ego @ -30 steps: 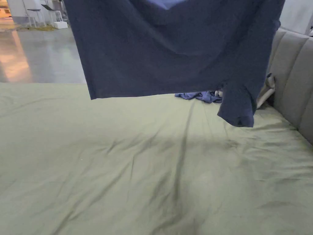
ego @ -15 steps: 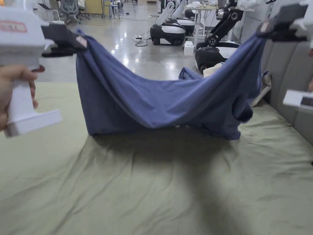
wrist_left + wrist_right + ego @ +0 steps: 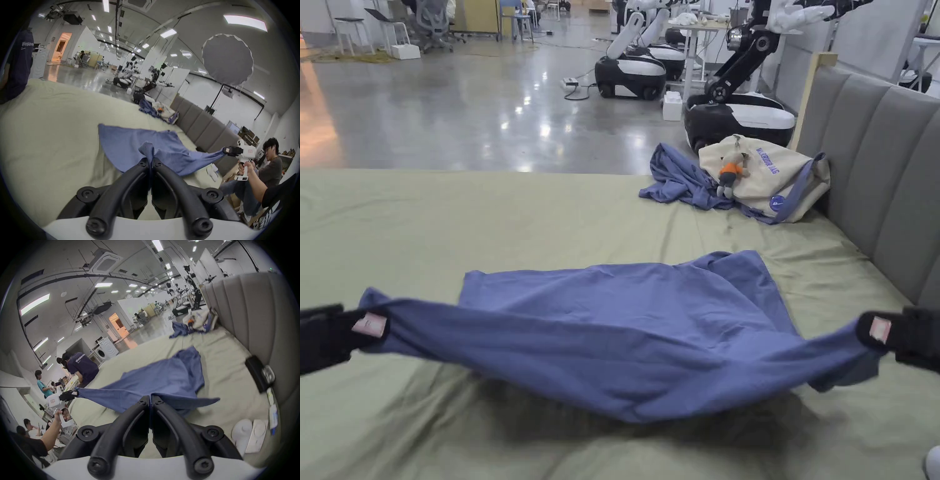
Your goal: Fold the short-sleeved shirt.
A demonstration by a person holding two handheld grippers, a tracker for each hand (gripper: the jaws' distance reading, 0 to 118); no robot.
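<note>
Two grips: the left hand-held gripper (image 3: 365, 325) and the right hand-held gripper (image 3: 878, 329) are each clamped on a near corner of the short-sleeved shirt (image 3: 625, 331), jaws pressed together with blue cloth between them, as each gripper view shows close up.
Near edge: stretched between the two and sagging in the middle — it hangs just above the bed (image 3: 487, 231).
Far part: the shirt's other end already lies on the green sheet; a lump at its far right may be a sleeve, though the cloth is too bunched there to be sure.
Step in hand: spreading the shirt flat on the bed, by my reading; no fold has been made yet.
Next move: likely lower both corners together, keeping the edge taut so the middle lands smooth — then let go and smooth or straighten the sleeves before the first fold.
Farther off: a second blue garment (image 3: 675, 181) and a cream tote bag (image 3: 769, 178) lie at the bed's far edge by the grey headboard (image 3: 881, 175), well apart from the work.
</note>
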